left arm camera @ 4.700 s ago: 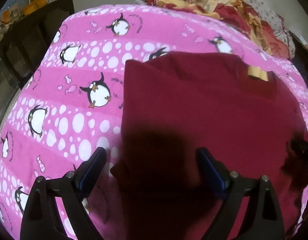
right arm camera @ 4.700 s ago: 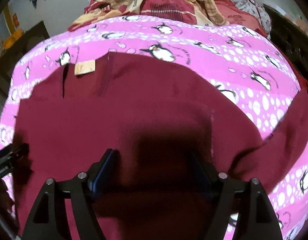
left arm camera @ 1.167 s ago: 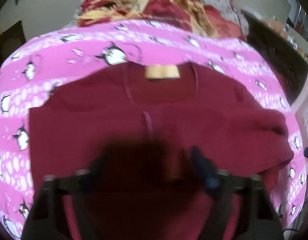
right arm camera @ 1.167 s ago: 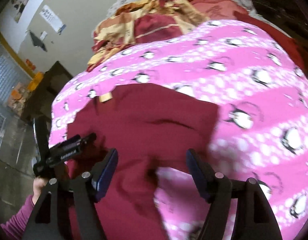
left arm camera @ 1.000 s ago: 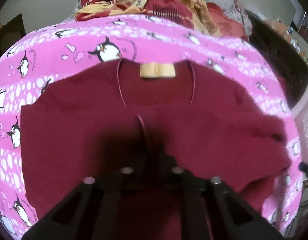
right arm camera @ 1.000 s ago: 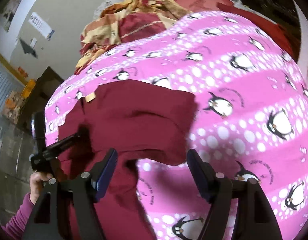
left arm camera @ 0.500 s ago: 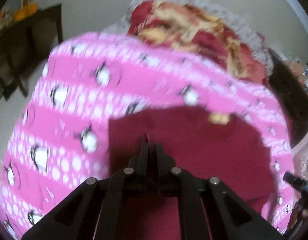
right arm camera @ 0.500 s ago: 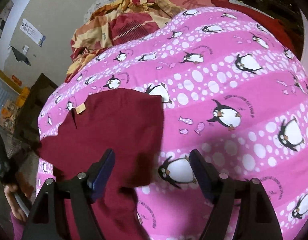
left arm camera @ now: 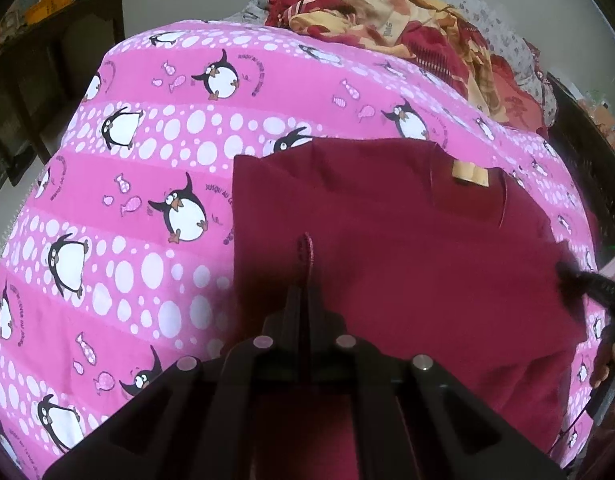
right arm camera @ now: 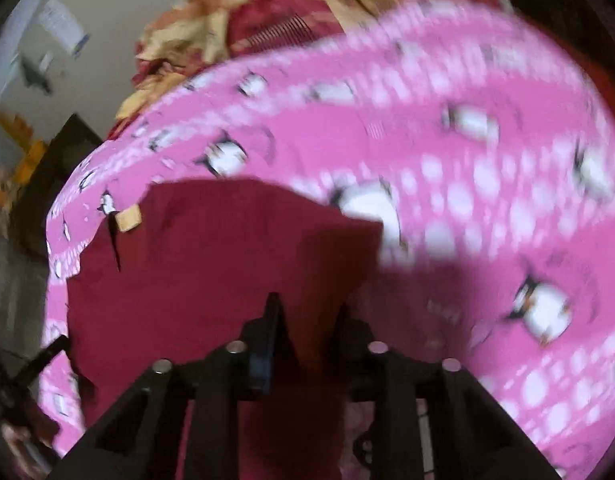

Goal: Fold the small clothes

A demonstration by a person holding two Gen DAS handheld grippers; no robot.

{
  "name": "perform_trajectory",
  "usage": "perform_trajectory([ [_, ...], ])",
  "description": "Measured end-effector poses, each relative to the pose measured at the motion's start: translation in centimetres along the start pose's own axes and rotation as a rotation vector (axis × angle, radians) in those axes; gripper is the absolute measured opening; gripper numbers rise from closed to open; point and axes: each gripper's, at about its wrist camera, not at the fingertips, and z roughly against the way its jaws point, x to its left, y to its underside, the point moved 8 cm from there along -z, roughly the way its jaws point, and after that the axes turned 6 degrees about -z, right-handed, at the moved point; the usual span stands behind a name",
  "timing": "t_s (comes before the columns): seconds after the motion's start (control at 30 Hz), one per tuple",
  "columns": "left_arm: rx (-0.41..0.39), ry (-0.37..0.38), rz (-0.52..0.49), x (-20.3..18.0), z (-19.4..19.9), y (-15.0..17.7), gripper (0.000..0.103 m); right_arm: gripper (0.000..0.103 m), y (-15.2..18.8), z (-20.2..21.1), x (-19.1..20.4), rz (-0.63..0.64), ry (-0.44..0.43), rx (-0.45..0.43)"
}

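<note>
A dark red shirt (left arm camera: pixel 379 236) with a tan neck label (left arm camera: pixel 469 172) lies on the pink penguin-print bed cover (left arm camera: pixel 139 184). My left gripper (left arm camera: pixel 306 276) is shut on a pinched fold of the shirt's near edge. In the blurred right wrist view the same shirt (right arm camera: pixel 211 256) lies at the left of the cover, and my right gripper (right arm camera: pixel 307 316) has its fingers nearly closed around the shirt's near right part. The right gripper's tip also shows at the right edge of the left wrist view (left arm camera: pixel 587 280).
A crumpled red and yellow blanket (left arm camera: pixel 387 12) is piled at the far end of the bed. Dark wooden furniture (left arm camera: pixel 35 80) stands to the left of the bed. A dark basket-like edge (left arm camera: pixel 587 152) is at the right.
My left gripper closed on the shirt's near edge and swung left. My right gripper came down from open onto the shirt's right side and narrowed around the cloth.
</note>
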Motion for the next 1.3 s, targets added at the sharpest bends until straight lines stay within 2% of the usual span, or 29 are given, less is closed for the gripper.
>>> perform_trajectory([
  [0.07,0.008,-0.012,-0.012,-0.3,-0.6,0.4,0.003,0.021,-0.1,-0.8,-0.5,0.043,0.084,-0.011],
  [0.2,0.005,-0.051,-0.044,-0.6,-0.8,0.7,0.004,0.025,0.0,-1.0,-1.6,-0.022,0.054,0.021],
  [0.27,-0.001,-0.045,-0.037,-0.5,-0.3,0.7,0.014,0.032,0.1,0.7,-1.8,-0.053,0.042,0.019],
  [0.33,-0.016,-0.034,-0.020,-0.4,0.3,0.6,0.039,0.034,0.8,2.7,-0.8,-0.014,0.035,0.002],
  [0.4,-0.045,-0.041,-0.010,-0.3,1.0,0.4,0.045,0.037,2.6,4.2,1.3,0.076,0.009,0.012],
  [0.53,-0.046,-0.055,-0.036,-1.0,0.9,0.7,0.049,0.036,6.1,4.2,3.0,0.170,0.017,0.063],
  [0.6,-0.021,-0.067,-0.057,-1.3,-0.1,1.3,0.049,0.036,7.7,2.6,1.9,0.203,0.099,0.100],
  [0.67,0.005,-0.086,-0.075,-1.3,-0.9,1.9,0.049,0.035,8.3,2.1,0.9,0.173,0.100,0.117],
  [0.77,-0.004,-0.098,-0.092,-1.3,-0.5,2.1,0.049,0.036,7.8,3.2,0.8,0.165,0.099,0.108],
  [0.83,-0.022,-0.108,-0.097,-1.4,0.1,1.7,0.053,0.037,7.2,3.9,1.0,0.150,0.083,0.091],
  [0.97,-0.058,-0.128,-0.094,-1.4,0.7,0.8,0.062,0.048,4.5,4.4,1.3,0.092,0.036,0.024],
  [1.13,-0.027,-0.145,-0.099,-1.5,-0.7,0.7,0.063,0.048,2.5,1.2,2.8,0.084,0.039,0.033],
  [1.3,-0.008,-0.155,-0.103,-1.5,-1.8,1.1,0.064,0.048,1.5,-2.4,2.2,0.107,0.119,0.053],
])
